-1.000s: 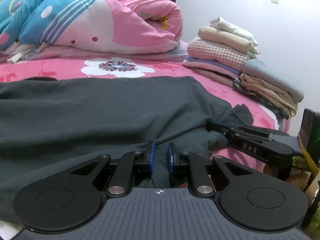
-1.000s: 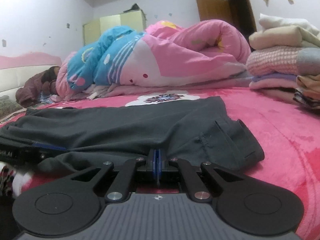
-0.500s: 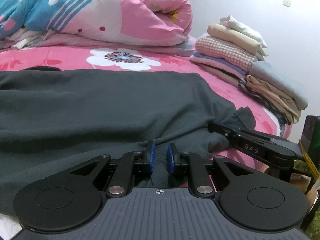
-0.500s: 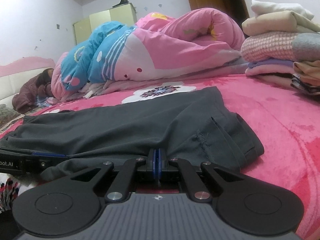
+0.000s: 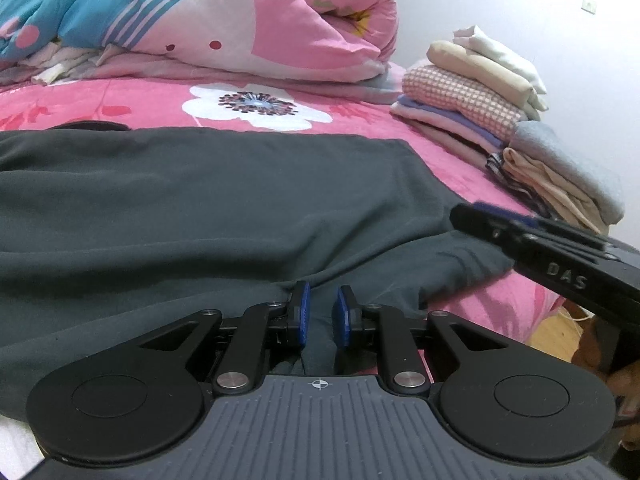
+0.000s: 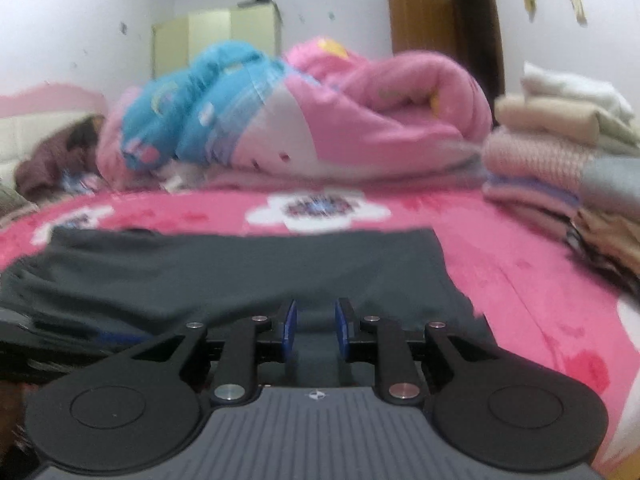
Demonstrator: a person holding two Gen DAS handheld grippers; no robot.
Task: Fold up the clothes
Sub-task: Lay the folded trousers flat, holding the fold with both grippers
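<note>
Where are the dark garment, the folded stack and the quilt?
Dark garment (image 5: 224, 200): left wrist view, flat middle.
Folded stack (image 5: 464, 96): left wrist view, checked piece.
Quilt (image 6: 360, 120): right wrist view, pink roll.

Pink floral bed (image 5: 360, 128): dk grey garment (image 5: 200, 200) spread flat, rolled duvet (image 5: 224, 20) behind, folded stack (image 5: 500, 120) at rt edge.

A home bedroom

A bed (image 5: 360, 128) under a pink flowered sheet carries a rolled pink-and-blue quilt (image 5: 208, 20); folded clothes (image 5: 480, 100) are stacked at its edge; a wardrobe (image 6: 216, 40) and wooden door (image 6: 424, 20) stand behind.
</note>
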